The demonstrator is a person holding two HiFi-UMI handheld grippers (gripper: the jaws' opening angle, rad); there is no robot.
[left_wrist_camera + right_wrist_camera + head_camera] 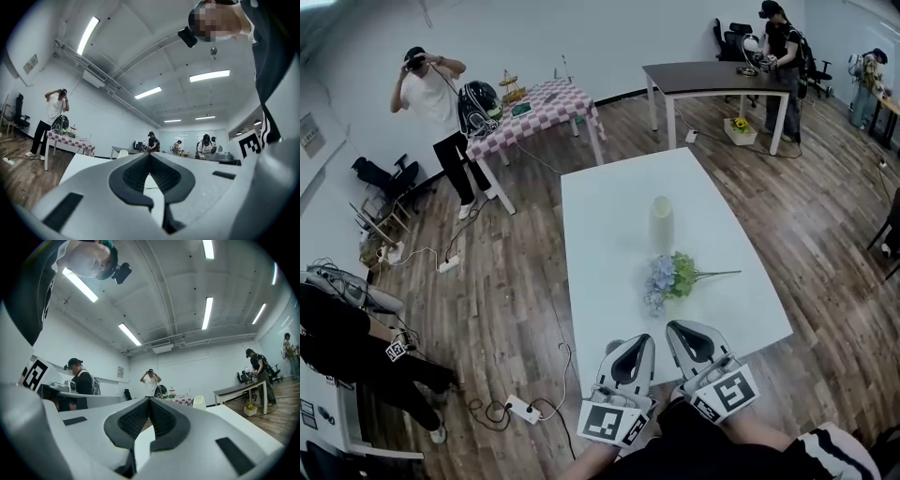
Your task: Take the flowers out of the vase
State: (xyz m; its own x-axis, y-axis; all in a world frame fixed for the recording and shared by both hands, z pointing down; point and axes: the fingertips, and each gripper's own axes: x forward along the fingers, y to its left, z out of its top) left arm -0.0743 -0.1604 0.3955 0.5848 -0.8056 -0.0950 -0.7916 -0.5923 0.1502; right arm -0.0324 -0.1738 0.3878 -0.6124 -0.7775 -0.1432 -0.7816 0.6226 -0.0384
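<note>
Head view looks steeply down; 2 gripper views look low across the table [609,216].

Ceiling strip lights [206,310] shine evenly; edges warp

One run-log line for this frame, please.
flowers: out, lying on table | vase: upright, no flowers inside | left gripper: shut, empty | right gripper: shut, empty
</note>
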